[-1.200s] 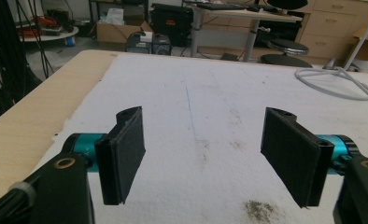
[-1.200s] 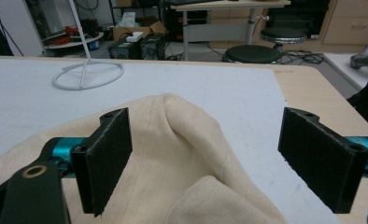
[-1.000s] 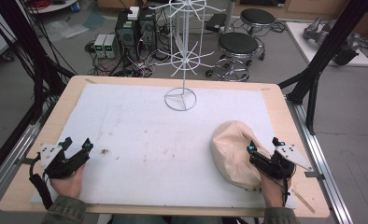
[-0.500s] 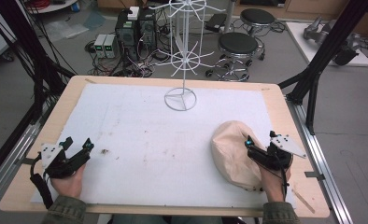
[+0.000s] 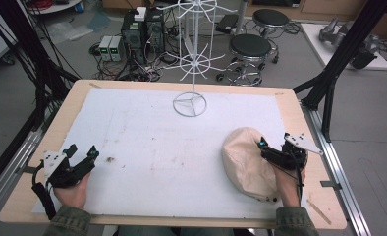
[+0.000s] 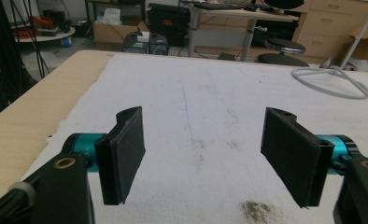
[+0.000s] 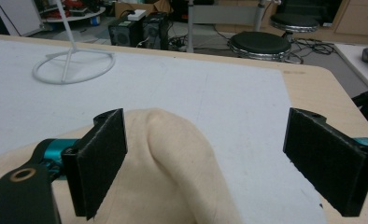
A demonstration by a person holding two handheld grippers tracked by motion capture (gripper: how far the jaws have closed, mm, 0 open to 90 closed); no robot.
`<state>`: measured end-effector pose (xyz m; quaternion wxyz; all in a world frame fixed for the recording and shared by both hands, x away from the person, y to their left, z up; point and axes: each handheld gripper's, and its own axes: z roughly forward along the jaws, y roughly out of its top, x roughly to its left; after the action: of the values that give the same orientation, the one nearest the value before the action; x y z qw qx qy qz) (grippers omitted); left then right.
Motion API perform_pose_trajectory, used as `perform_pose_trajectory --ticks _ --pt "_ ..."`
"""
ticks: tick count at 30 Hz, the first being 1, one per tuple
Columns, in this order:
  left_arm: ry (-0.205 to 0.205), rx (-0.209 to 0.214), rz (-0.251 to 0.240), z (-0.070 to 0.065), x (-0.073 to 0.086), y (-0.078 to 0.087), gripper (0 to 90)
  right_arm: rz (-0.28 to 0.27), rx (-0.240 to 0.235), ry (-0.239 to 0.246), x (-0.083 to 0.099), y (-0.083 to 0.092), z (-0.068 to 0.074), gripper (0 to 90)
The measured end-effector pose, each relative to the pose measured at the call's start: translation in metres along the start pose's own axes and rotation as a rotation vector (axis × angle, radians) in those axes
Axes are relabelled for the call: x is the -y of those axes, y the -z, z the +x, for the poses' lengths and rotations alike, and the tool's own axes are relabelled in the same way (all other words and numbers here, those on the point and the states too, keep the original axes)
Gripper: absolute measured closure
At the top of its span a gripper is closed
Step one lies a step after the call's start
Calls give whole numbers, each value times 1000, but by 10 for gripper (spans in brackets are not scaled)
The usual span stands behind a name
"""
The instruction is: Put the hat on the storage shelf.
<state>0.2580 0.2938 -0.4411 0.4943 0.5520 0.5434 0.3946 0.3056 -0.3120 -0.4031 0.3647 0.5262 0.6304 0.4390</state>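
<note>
A beige cloth cap (image 5: 245, 160) lies on the white mat (image 5: 147, 132) at the right front. My right gripper (image 5: 274, 142) is at the cap's right edge and stands open. In the right gripper view a raised fold of the cap (image 7: 177, 140) sits between the jaws of the right gripper (image 7: 215, 158), close to the left jaw and apart from the right one. My left gripper (image 5: 83, 150) rests open near the front left of the mat. Only bare mat lies between the jaws of the left gripper (image 6: 205, 154).
A white wire stand (image 5: 190, 103) with a ring base stands at the back middle of the mat; its upper arms reach over the table's far edge. The ring base (image 6: 331, 79) (image 7: 72, 65) shows ahead of both grippers. Stools and computer boxes stand on the floor beyond.
My right gripper has moved forward along the cap's right side and turned slightly. The left gripper has stayed where it was.
</note>
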Motion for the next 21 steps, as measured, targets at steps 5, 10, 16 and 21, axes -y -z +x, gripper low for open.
perform_pose_trajectory --ticks 5,10,16,21 --pt "-3 4 5 0 0 -1 303 34 -10 -6 -6 -10 -8 125" --pt "-4 5 5 0 0 -1 303 78 -13 -9 -8 -22 -13 125" --pt "1 -3 0 2 -1 -2 303 109 -29 1 -7 -28 -16 125" --pt "-7 7 0 0 -2 -5 303 148 -51 10 -3 -34 -16 125"
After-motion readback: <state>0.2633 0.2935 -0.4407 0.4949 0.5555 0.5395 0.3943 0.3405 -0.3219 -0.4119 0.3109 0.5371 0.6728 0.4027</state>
